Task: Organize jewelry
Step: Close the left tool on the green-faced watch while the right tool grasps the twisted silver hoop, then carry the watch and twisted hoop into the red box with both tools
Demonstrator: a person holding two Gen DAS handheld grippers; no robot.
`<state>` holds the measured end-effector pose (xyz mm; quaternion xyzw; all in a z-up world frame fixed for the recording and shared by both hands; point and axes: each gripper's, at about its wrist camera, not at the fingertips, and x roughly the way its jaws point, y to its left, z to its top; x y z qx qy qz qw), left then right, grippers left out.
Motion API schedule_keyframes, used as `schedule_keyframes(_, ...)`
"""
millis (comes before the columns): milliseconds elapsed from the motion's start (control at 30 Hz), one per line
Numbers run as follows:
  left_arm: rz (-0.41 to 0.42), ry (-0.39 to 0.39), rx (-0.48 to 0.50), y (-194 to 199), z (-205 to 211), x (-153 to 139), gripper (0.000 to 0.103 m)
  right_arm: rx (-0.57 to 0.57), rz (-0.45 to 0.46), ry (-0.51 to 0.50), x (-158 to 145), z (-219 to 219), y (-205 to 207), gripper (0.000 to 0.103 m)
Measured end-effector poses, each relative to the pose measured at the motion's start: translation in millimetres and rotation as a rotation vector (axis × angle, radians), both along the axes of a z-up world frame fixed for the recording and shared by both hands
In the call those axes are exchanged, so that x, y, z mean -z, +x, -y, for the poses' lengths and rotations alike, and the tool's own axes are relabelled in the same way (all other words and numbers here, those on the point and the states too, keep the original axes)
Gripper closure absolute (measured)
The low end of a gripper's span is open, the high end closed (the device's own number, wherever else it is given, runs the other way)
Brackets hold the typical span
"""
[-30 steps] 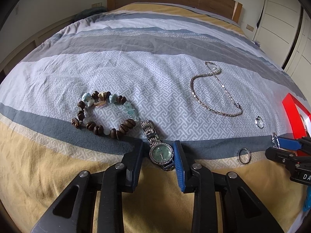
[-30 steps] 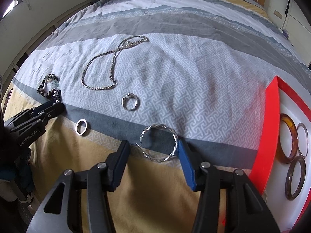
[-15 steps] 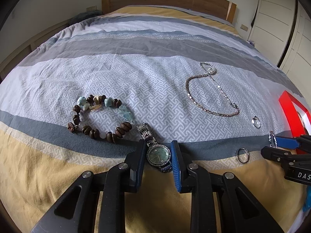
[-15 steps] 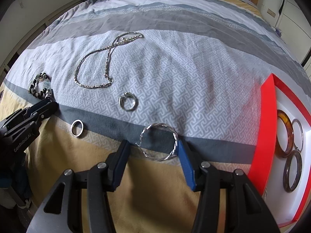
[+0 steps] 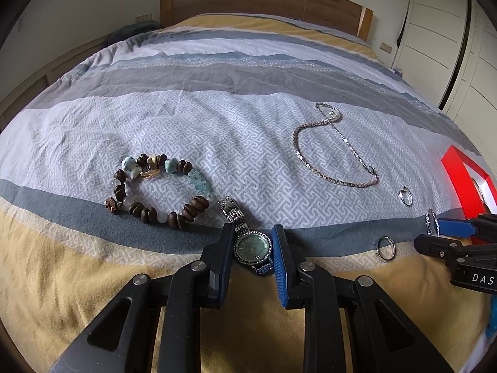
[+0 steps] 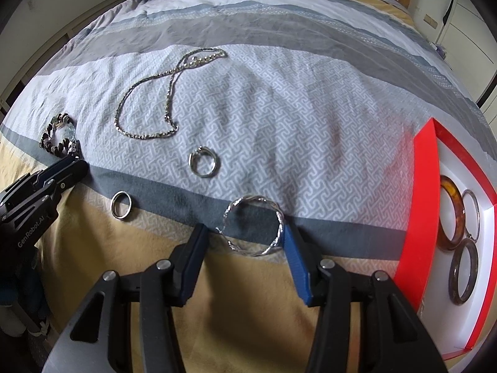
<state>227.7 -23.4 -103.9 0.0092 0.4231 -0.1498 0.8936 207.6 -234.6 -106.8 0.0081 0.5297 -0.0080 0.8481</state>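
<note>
On the bed (image 5: 236, 130), toward its left side, the beaded bracelet (image 5: 158, 189) lies untouched on the patterned stripe, and just to its right the left tongs (image 5: 252, 242) have narrowed around the watch (image 5: 251, 248): a second ago the jaws stood clearly apart from the case, now they sit against both sides of it, so I judge the watch is gripped or very nearly so, though it rests on the cover and is not lifted. Further right the chain necklace (image 6: 155, 105), the stone ring (image 6: 203, 164) and the plain ring (image 6: 121, 204) lie where they were. The right tongs (image 6: 245, 237) stay fairly wide around the twisted silver bangle (image 6: 253, 225), the blue jaw touching its right side and the dark jaw a little apart. At the bed's right edge the red box (image 6: 416, 217) already holds three bangles (image 6: 459, 233), so both pieces look about ready to be lifted and carried to it
</note>
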Motion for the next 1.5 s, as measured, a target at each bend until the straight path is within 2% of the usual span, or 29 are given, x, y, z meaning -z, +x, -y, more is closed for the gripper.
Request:
schedule_keyframes(233,0.02,0.013,0.0,-3.0,2.9,-2.7,0.079,-0.031,0.01,-0.006,-0.4,-2.5,-2.0,0.069)
schedule_keyframes(500,0.043,0.015,-0.008,-9.2,1.8,-8.0,0.079,-0.063,0.042,0.015,-4.2,-0.8,-4.9,0.07)
schedule_keyframes(800,0.06,-0.106,-0.036,-23.0,-13.7,-36.5,0.079,-0.134,0.116,0.102,-24.8,-6.0,-16.2,0.07)
schedule_keyframes(1133,0.055,-0.085,-0.043,-59.3,-12.9,-69.8,0.079,-0.161,0.193,0.184,-58.5,-3.0,-49.1,0.07)
schedule_keyframes(1300,0.09,-0.069,-0.016,-76.8,1.5,-97.8,0.079,-0.138,0.239,0.198,-78.8,16.0,-73.2,0.07)
schedule_keyframes(1500,0.112,-0.088,0.076,-92.1,47.2,-119.6,0.079,-0.057,0.274,0.183,-93.5,65.8,-107.5,0.07)
